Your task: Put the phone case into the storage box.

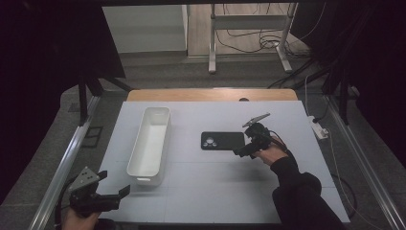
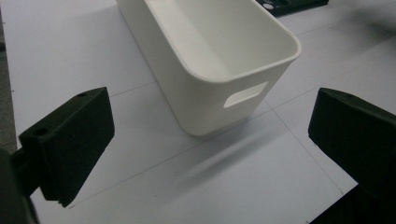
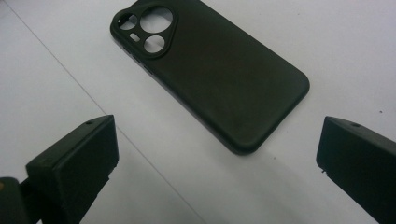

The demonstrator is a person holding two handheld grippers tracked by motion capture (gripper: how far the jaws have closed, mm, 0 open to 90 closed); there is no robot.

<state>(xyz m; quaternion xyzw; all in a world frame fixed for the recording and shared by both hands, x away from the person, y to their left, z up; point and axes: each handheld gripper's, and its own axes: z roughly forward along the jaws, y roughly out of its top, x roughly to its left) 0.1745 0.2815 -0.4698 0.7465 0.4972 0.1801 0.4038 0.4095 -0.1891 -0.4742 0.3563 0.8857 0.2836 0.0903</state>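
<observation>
Left gripper is held near the table's front-left corner, jaws spread, empty | right gripper is poised wide apart at the phone case's near end | case lies flat beside the white bin | likely step: approach; next, jaws closed across the case edge.

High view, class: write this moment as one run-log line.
left claw: open, near white plastic bin | right claw: open, beside black rubbery phone case | case: flat on grey table
</observation>
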